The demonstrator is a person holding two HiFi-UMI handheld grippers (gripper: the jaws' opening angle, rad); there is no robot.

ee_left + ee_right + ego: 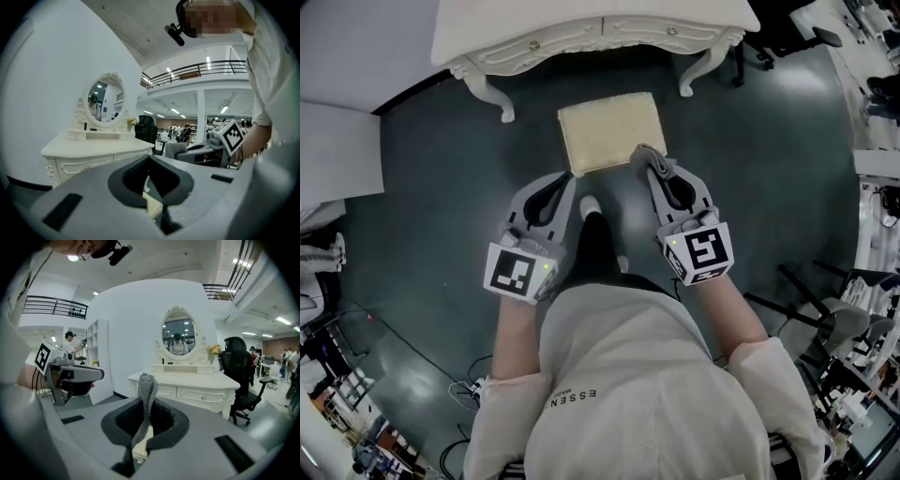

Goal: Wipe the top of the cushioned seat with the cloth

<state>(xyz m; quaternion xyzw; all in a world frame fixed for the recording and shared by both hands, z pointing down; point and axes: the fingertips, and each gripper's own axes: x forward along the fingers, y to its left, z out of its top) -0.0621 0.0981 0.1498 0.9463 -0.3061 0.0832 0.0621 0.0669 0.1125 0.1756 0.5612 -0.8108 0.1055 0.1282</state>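
**A:** Which step was in hand?

**B:** The approach, by my reading. The cushioned seat stood on the dark floor just in front of the white counter, and nothing lay on its cream top. In the head view the cloth hung at the seat's near right corner. I could not tell whether it touched the cushion.

**A:** And the right tool?

**B:** The right tool was clamped on the cloth. The grey strip was pinched where the tips met and stuck up beyond them. It was bunched narrow rather than spread.

**A:** The left one?

**B:** The left tool was closed with its tips together and nothing between them. Only a bit of the seat showed through the hollow behind. It hovered beside the seat's near edge, apart from the right one.

**A:** So what did the next move call for?

**B:** Tipping the right tool downward, I judged, so the cloth pressed onto the cushion, then dragging it across the top. With so little cloth showing, the tips risked scraping the fabric.
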